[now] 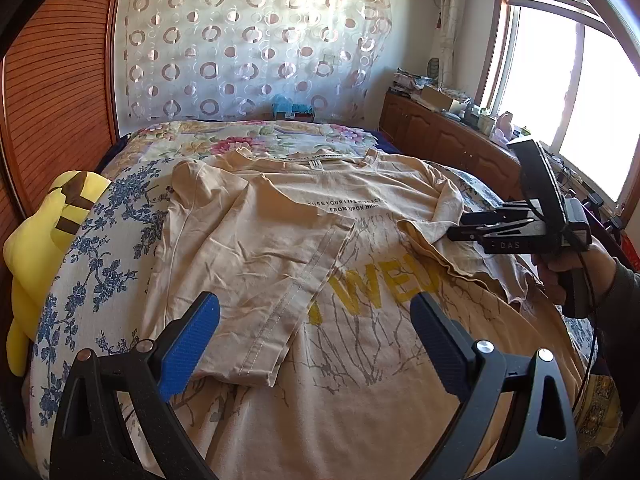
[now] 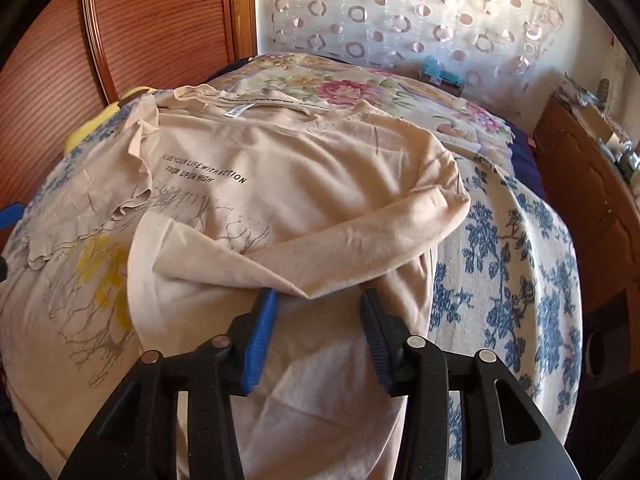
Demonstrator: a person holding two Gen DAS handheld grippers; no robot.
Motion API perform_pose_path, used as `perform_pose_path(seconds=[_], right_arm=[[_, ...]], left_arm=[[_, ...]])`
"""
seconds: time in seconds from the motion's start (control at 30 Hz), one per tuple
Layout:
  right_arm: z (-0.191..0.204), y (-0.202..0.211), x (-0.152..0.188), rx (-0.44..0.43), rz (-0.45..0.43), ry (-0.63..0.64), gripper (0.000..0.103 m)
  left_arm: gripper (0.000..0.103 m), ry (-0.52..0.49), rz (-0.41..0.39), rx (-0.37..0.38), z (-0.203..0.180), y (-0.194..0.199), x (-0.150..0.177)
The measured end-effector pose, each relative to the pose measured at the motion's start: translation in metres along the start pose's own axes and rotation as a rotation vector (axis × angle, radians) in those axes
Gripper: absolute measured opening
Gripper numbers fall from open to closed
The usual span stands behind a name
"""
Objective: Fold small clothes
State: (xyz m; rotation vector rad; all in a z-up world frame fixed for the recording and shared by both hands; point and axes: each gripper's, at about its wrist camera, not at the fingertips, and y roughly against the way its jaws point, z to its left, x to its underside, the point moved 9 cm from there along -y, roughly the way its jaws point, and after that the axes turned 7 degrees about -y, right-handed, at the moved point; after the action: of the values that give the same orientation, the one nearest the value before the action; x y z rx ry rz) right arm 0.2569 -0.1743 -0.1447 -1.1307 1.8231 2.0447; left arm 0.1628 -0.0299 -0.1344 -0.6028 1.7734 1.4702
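T-shirt (image 1: 360,264) lying print-up on floral bed cover (image 1: 104,240), left sleeve already lying folded in. Right gripper (image 2: 316,300) bringing right sleeve (image 2: 320,256) across, jaws parted, fabric slack between. Left gripper (image 1: 316,320) hovering wide open, empty. Next probably: smoothing sleeve, then bottom hem fold.

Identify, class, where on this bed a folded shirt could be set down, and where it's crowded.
Free: the blue-flowered bedspread beside the beige T-shirt, toward the wooden cabinets; and the floral quilt between collar and curtain. Crowded: the yellow plush toy fills the wardrobe-side edge; the cabinet top is cluttered.
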Motion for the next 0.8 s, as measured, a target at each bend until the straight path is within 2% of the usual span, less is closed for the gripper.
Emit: perform_pose_path(seconds=[0.13, 0.17, 0.23, 0.37, 0.43, 0.47, 0.57, 0.67, 0.8], right_arm=[[0.003, -0.013, -0.02, 0.026, -0.008, 0.016, 0.046], [0.001, -0.015, -0.027, 0.027, -0.017, 0.023, 0.032], [0.007, -0.019, -0.046, 0.03, -0.059, 0.042, 0.02], [0.022, -0.012, -0.084, -0.025, -0.159, 0.025, 0.02], [0.021, -0.008, -0.089, -0.043, -0.176, -0.01, 0.02], [0.019, -0.007, -0.09, -0.043, -0.175, -0.023, 0.021], [0.011, -0.006, -0.083, -0.032, -0.165, -0.031, 0.047], [-0.006, -0.008, -0.075, 0.0, -0.149, -0.046, 0.061], [-0.032, -0.007, -0.073, 0.018, -0.149, -0.115, 0.064]], left_arm=[[0.097, -0.007, 0.004, -0.007, 0.001, -0.001, 0.0], [0.097, -0.006, 0.005, -0.014, 0.003, -0.001, 0.0], [0.097, -0.004, 0.006, -0.022, 0.008, -0.002, 0.0], [0.097, 0.008, 0.004, -0.051, 0.023, -0.001, -0.002], [0.097, 0.006, -0.005, -0.076, 0.031, -0.001, -0.004], [0.097, 0.0, -0.013, -0.087, 0.035, 0.0, -0.006], [0.097, -0.033, -0.018, -0.121, 0.046, -0.002, -0.012], [0.097, -0.064, -0.006, -0.144, 0.062, -0.007, -0.022], [0.097, -0.068, 0.015, -0.113, 0.079, -0.015, -0.034]])
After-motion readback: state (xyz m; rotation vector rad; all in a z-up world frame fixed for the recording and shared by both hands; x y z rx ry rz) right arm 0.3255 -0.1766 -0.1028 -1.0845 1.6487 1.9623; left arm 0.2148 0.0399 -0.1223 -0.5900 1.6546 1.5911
